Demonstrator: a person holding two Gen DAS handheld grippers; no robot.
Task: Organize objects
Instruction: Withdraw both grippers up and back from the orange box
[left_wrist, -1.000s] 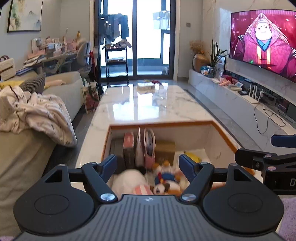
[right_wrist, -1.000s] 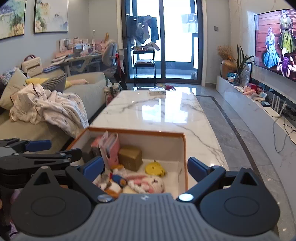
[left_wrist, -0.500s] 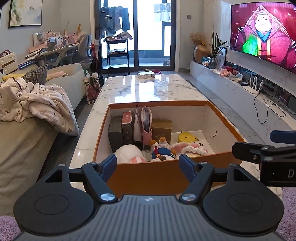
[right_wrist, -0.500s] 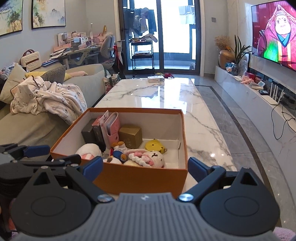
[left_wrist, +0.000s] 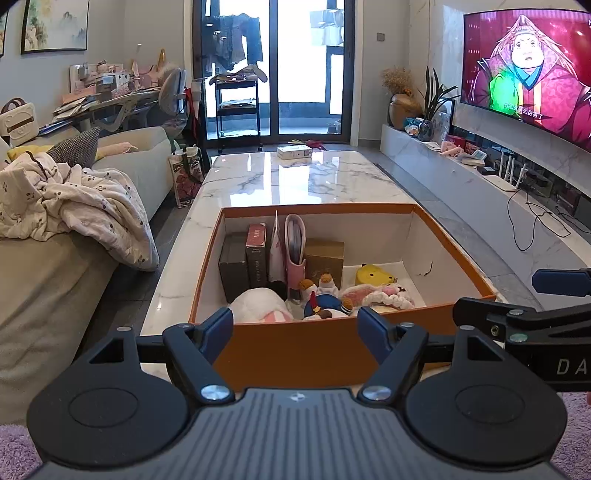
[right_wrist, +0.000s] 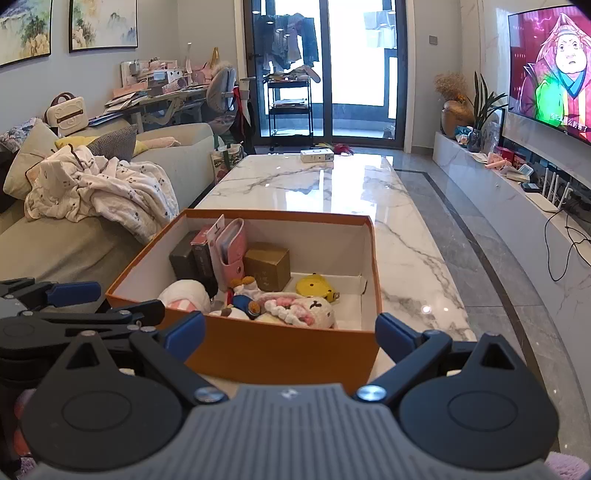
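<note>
Your orange box (left_wrist: 291, 350) sits at the near end of the marble table (left_wrist: 295, 181), dead ahead at 12 o'clock — plush toys (right_wrist: 295, 310) in front, small boxes (left_wrist: 243, 258) upright at its 10 o'clock. Your left gripper (left_wrist: 295, 328) and right gripper (right_wrist: 290, 334) hang spread wide before it, gripping nothing.
</note>
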